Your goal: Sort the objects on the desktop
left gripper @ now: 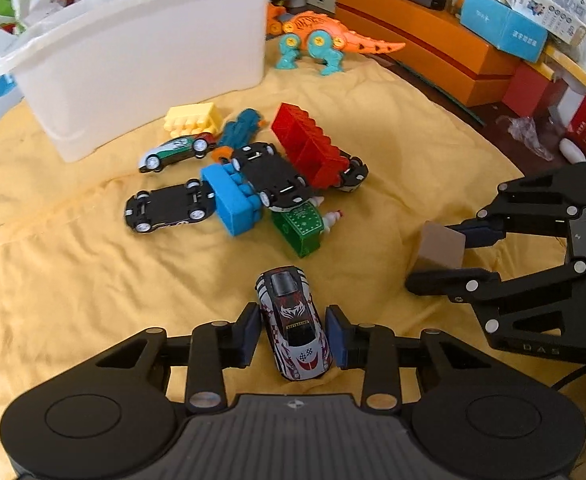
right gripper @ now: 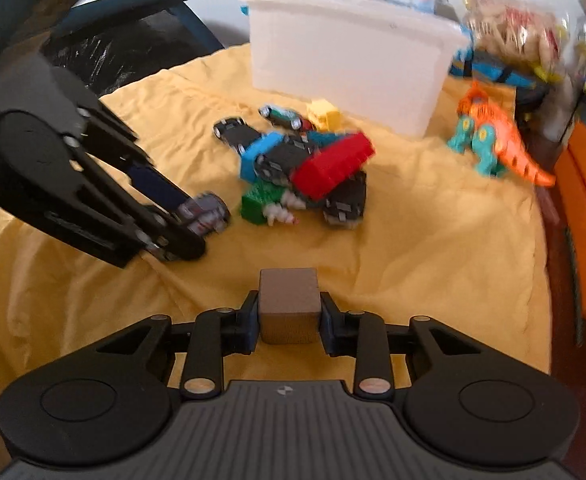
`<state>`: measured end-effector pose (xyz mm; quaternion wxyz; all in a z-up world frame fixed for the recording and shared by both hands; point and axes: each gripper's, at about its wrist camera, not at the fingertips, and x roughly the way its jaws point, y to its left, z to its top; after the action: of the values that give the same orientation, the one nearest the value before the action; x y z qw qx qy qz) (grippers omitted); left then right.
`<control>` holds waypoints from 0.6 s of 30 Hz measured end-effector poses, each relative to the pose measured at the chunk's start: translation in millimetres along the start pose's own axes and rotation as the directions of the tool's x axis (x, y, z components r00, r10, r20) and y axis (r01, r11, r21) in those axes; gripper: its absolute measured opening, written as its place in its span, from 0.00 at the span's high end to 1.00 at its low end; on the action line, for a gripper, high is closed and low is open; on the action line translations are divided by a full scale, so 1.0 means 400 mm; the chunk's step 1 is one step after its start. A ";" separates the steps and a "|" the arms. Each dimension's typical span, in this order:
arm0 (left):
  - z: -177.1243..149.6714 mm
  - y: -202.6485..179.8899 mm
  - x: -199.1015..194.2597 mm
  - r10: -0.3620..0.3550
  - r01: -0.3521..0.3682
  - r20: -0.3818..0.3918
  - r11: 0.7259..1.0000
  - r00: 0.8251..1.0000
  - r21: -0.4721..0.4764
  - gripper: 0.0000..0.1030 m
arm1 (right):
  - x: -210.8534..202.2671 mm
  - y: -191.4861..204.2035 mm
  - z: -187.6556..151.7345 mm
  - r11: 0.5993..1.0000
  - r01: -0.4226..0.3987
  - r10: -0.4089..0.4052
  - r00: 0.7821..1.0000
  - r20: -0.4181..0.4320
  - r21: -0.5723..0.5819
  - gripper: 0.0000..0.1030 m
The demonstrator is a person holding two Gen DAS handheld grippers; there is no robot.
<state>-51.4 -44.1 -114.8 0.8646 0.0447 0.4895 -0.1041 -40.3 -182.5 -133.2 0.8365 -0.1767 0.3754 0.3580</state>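
Observation:
My left gripper (left gripper: 293,334) is shut on a silver and red toy car (left gripper: 293,324), held just above the yellow cloth; it also shows in the right wrist view (right gripper: 205,210). My right gripper (right gripper: 289,314) is shut on a brown wooden block (right gripper: 289,304), also seen in the left wrist view (left gripper: 441,246). A pile of toys lies ahead: a red brick (left gripper: 307,146), a blue brick (left gripper: 233,200), a green brick (left gripper: 301,226), a yellow brick (left gripper: 193,118) and several toy cars (left gripper: 169,208).
A white plastic bin (left gripper: 141,52) stands behind the pile at the left. An orange toy dinosaur (left gripper: 325,38) stands at the back. Orange boxes (left gripper: 425,48) and cartons line the right edge. A yellow cloth (left gripper: 73,280) covers the table.

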 end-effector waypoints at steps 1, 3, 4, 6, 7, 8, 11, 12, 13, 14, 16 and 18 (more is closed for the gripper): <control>-0.001 -0.001 -0.006 0.007 -0.007 0.005 1.000 1.000 -0.002 0.62 | -0.001 -0.004 -0.002 1.000 -0.008 0.008 1.000 0.005 0.008 0.68; -0.001 -0.002 -0.023 0.021 -0.021 0.022 1.000 1.000 0.003 0.62 | -0.002 -0.004 -0.001 1.000 -0.010 0.010 1.000 0.007 -0.001 0.68; -0.001 0.000 -0.032 0.027 -0.027 0.031 1.000 0.999 0.008 0.62 | -0.002 -0.003 0.000 1.000 -0.009 0.009 1.000 0.009 -0.008 0.68; 0.002 0.005 -0.048 0.035 -0.036 0.050 0.999 0.998 0.013 0.62 | -0.003 -0.003 0.003 1.000 -0.010 0.010 1.000 0.014 -0.011 0.68; 0.004 0.011 -0.055 0.033 -0.034 0.057 0.999 0.998 0.013 0.62 | -0.004 -0.004 0.006 1.000 -0.012 0.012 1.000 0.017 -0.005 0.68; 0.007 0.018 -0.064 0.030 -0.031 0.064 0.999 0.997 0.012 0.62 | -0.008 -0.006 0.011 1.000 -0.013 0.013 1.000 0.022 0.003 0.68; 0.023 0.041 -0.091 0.024 -0.025 0.097 1.000 0.995 0.010 0.62 | -0.018 -0.004 0.038 1.000 -0.001 0.000 0.999 0.039 0.025 0.68; 0.032 0.052 -0.101 0.021 -0.022 0.109 1.000 0.994 0.006 0.62 | -0.018 -0.001 0.047 1.000 0.003 -0.004 0.999 0.047 0.027 0.68; 0.043 0.064 -0.110 0.020 -0.021 0.122 1.000 0.992 0.005 0.62 | -0.017 0.000 0.057 1.000 0.005 -0.007 0.999 0.052 0.029 0.68; 0.056 0.074 -0.120 0.023 -0.024 0.136 1.000 0.990 0.007 0.62 | -0.013 0.002 0.069 1.000 0.005 -0.007 0.999 0.052 0.029 0.68; 0.091 0.102 -0.145 0.031 -0.034 0.171 0.999 0.985 0.015 0.62 | -0.006 0.003 0.096 0.999 0.006 -0.008 0.998 0.059 0.035 0.68; 0.136 0.140 -0.177 0.017 -0.014 0.218 1.000 0.976 -0.016 0.62 | -0.010 -0.001 0.138 0.999 0.014 -0.018 0.996 0.091 0.046 0.68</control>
<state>-28.7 10.4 -27.3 0.9141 0.0307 0.3922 -0.0983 -14.1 -153.5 -93.9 0.8594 -0.1442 0.3433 0.3504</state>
